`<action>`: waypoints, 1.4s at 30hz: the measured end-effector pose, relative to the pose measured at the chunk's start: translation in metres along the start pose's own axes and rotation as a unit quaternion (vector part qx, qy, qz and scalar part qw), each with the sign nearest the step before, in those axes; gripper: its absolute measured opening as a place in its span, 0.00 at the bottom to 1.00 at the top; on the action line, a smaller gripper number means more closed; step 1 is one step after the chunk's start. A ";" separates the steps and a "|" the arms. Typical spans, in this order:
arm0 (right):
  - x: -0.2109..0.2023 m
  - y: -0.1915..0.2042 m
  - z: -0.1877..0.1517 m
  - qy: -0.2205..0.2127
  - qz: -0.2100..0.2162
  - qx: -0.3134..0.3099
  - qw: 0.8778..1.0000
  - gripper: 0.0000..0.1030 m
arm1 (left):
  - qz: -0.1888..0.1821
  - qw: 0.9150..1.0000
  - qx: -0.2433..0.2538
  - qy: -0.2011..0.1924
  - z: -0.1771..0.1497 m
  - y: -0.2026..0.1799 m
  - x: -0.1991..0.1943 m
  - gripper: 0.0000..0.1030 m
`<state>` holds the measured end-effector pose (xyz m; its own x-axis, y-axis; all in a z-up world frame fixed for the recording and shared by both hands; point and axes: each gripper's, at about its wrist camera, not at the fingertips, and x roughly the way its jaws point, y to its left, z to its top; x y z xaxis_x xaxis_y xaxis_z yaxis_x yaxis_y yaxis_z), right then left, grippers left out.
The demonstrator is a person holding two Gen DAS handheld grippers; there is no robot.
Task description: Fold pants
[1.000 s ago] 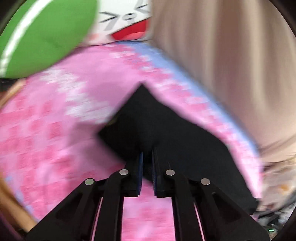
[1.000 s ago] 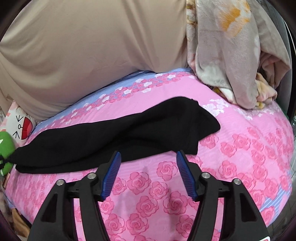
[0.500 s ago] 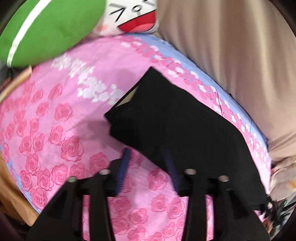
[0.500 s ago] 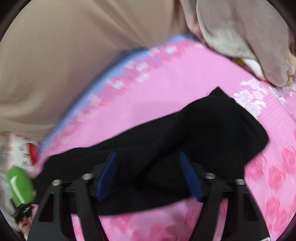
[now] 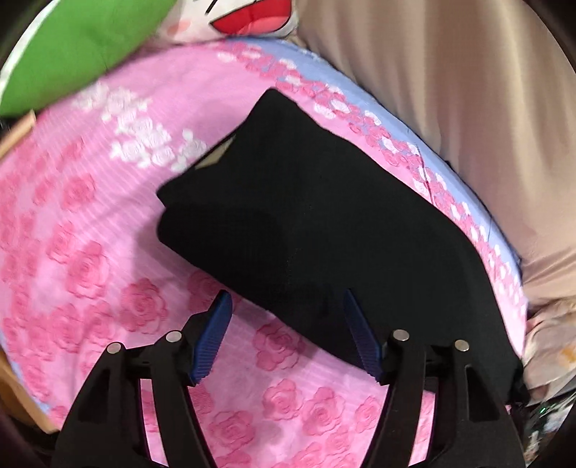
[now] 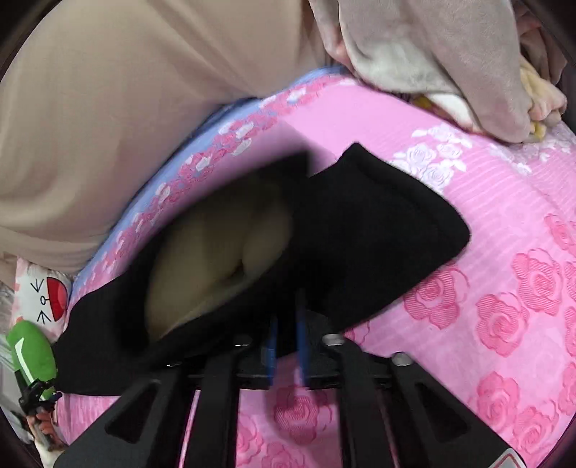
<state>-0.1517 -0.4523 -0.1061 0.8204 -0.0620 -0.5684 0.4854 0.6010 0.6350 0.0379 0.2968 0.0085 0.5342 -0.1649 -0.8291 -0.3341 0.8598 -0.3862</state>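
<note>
Black pants point(image 5: 324, 223) lie across a pink rose bedsheet point(image 5: 90, 252). My left gripper point(image 5: 286, 298) hovers at their near edge, jaws opening. The edge of the cloth runs between the blue pads point(image 5: 212, 331), which do not press on it. In the right wrist view the pants point(image 6: 378, 223) are bunched and lifted, with a pale beige inner side point(image 6: 216, 259) turned up. My right gripper point(image 6: 287, 324) stands narrow with black fabric pinched between its pads, and its jaws are opening slightly.
A green cushion point(image 5: 79, 46) and a cartoon-face cushion point(image 5: 248, 18) sit at the bed's far end. Beige fabric point(image 5: 468, 90) hangs along the far side. A crumpled floral blanket point(image 6: 450, 54) lies at one corner. A wooden edge point(image 5: 14, 136) shows at left.
My left gripper let go of the pants, opened and drew back. My right gripper moved onto the pants, closed from wide to narrow on the fabric, and the cloth lifted.
</note>
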 end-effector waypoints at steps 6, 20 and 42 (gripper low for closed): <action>-0.010 -0.001 0.008 -0.021 -0.011 0.012 1.000 0.48 | -0.007 0.999 -0.030 -0.017 0.009 0.010 0.004 0.81; -0.078 -0.010 -0.018 -0.129 -0.080 0.035 0.988 0.56 | -0.015 0.999 -0.037 -0.029 0.043 0.028 0.000 0.06; 0.157 0.446 -0.057 0.128 0.159 -0.359 0.911 0.65 | 0.173 0.977 0.011 -0.124 0.030 0.015 -0.027 0.42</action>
<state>0.1767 -0.1489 0.0581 0.7426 0.3385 -0.5779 -0.1615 0.9279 0.3359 0.0421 0.3287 0.0369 0.5645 0.2569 -0.7845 -0.5130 0.8537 -0.0896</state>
